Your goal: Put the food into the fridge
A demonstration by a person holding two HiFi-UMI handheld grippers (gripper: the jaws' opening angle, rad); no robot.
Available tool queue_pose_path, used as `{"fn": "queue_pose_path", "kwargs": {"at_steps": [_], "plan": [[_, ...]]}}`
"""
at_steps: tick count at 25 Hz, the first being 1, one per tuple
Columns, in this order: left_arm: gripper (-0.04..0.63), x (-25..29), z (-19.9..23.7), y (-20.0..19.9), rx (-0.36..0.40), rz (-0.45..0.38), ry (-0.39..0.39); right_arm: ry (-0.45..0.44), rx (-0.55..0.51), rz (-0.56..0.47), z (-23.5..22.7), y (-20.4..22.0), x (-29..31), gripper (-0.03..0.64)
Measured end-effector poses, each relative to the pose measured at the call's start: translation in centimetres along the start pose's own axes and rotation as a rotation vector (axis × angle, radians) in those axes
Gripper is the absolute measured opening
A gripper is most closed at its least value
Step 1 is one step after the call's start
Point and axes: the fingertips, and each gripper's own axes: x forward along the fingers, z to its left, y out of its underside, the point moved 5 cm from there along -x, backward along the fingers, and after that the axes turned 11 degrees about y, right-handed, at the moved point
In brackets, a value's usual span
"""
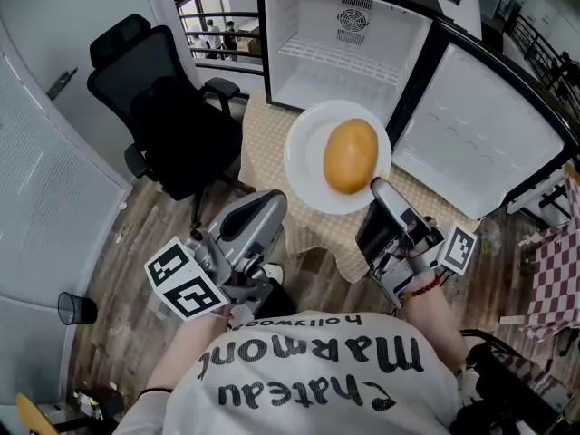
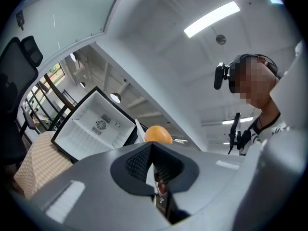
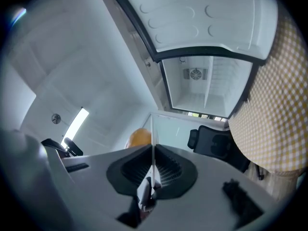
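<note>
A white plate (image 1: 304,152) carries a rounded orange-yellow piece of food (image 1: 351,155) and hangs in the air before the open mini fridge (image 1: 344,53). My right gripper (image 1: 376,188) is shut on the plate's near right rim. In the right gripper view that rim (image 3: 152,129) runs edge-on into the jaws (image 3: 153,150), with the food (image 3: 139,137) just left of it. My left gripper (image 1: 279,199) points up at the plate's near left rim. In the left gripper view a thin white edge (image 2: 137,130) leads down between the closed pads (image 2: 152,147), below the food (image 2: 158,134).
The fridge interior is white with a wire shelf, and its door (image 1: 480,143) stands swung open to the right. The fridge sits on a table with a checked cloth (image 1: 263,143). A black office chair (image 1: 172,116) stands to the left, a small bin (image 1: 74,309) on the wooden floor.
</note>
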Motion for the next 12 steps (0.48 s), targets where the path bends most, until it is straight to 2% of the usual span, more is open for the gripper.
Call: {"fn": "queue_pose_path", "kwargs": {"at_steps": [12], "plan": [[0.003,2.2,8.8,-4.6,-0.034,0.05,0.083,0.031,-0.041,-0.087,-1.2,-2.8,6.8,0.029]]}}
